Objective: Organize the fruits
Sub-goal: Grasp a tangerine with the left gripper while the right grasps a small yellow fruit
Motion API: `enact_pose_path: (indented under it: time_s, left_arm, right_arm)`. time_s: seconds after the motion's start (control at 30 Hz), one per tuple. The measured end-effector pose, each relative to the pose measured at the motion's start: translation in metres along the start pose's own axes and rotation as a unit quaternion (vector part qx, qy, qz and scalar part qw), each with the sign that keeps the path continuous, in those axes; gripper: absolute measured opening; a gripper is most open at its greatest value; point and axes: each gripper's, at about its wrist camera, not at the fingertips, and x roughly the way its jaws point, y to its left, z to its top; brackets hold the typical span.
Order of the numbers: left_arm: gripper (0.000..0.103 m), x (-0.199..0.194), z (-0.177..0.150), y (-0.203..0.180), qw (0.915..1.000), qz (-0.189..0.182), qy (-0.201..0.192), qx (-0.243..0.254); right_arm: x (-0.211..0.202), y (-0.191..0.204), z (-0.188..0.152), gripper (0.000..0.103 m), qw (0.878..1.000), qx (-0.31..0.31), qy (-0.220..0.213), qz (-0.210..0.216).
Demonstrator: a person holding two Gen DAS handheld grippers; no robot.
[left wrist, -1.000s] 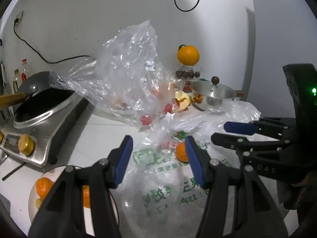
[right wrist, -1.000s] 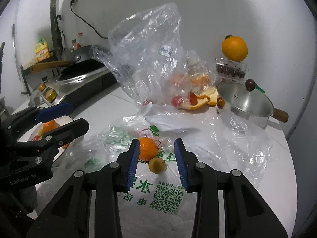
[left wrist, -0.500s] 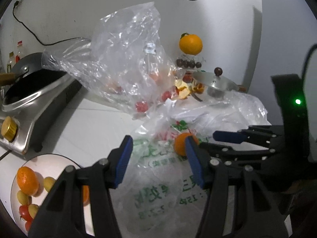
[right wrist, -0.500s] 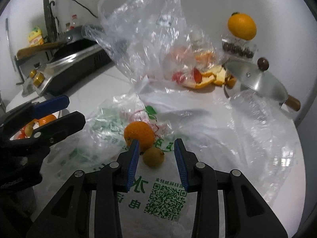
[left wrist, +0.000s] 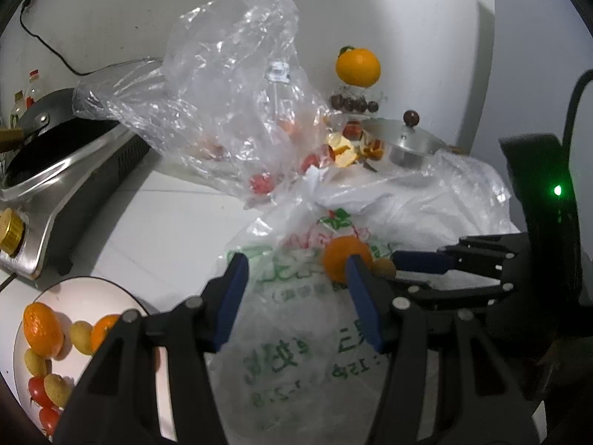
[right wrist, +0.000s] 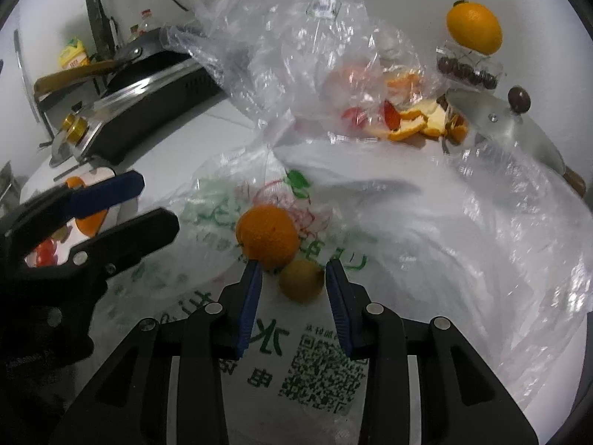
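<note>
An orange point(right wrist: 267, 236) and a small yellow-brown fruit point(right wrist: 302, 282) lie on a printed white plastic bag point(right wrist: 259, 352). My right gripper point(right wrist: 292, 270) is low over the bag. The small fruit sits between its blue pads with a gap on the left side, and the left pad's tip is at the orange's near edge. In the left wrist view my left gripper point(left wrist: 294, 270) stands open above the bag point(left wrist: 296, 352) with nothing between its fingers. The orange point(left wrist: 344, 256) lies just past its right fingertip. A white plate point(left wrist: 85, 296) holding several fruits lies at lower left.
A steel stove with a black wok point(left wrist: 55, 170) stands at left. A crumpled clear bag point(left wrist: 237, 92) with tomatoes and orange peel stands behind. A lidded steel pot point(left wrist: 404, 144) and a large orange on a clear box point(left wrist: 357, 66) are against the wall.
Both grippers have come down and closer to the printed bag. The orange and small fruit loom larger before the right gripper, and the plate has come further into the left view.
</note>
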Motion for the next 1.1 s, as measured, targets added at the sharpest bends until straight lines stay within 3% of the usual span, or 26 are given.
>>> enact_pose_path:
  time_s: [0.07, 0.17, 0.73, 1.1]
  left_arm:
    - [0.056, 0.004, -0.001, -0.004, 0.9999, 0.004, 0.006, 0.011]
    - [0.056, 0.006, 0.000, -0.009, 0.9998, 0.005, 0.011, 0.018]
    - [0.056, 0.038, 0.013, -0.053, 0.9961, -0.001, 0.036, 0.080]
    - [0.055, 0.065, 0.017, -0.057, 0.9942, -0.006, 0.075, 0.077]
  right_arm:
    - [0.003, -0.003, -0.002, 0.038, 1.000, 0.007, 0.001, -0.001]
    - [0.002, -0.004, -0.002, 0.029, 1.000, 0.008, -0.002, 0.002]
    - [-0.028, -0.044, -0.020, 0.029, 0.998, 0.038, -0.042, 0.000]
    - [-0.034, -0.049, -0.022, 0.029, 0.998, 0.044, -0.055, 0.001]
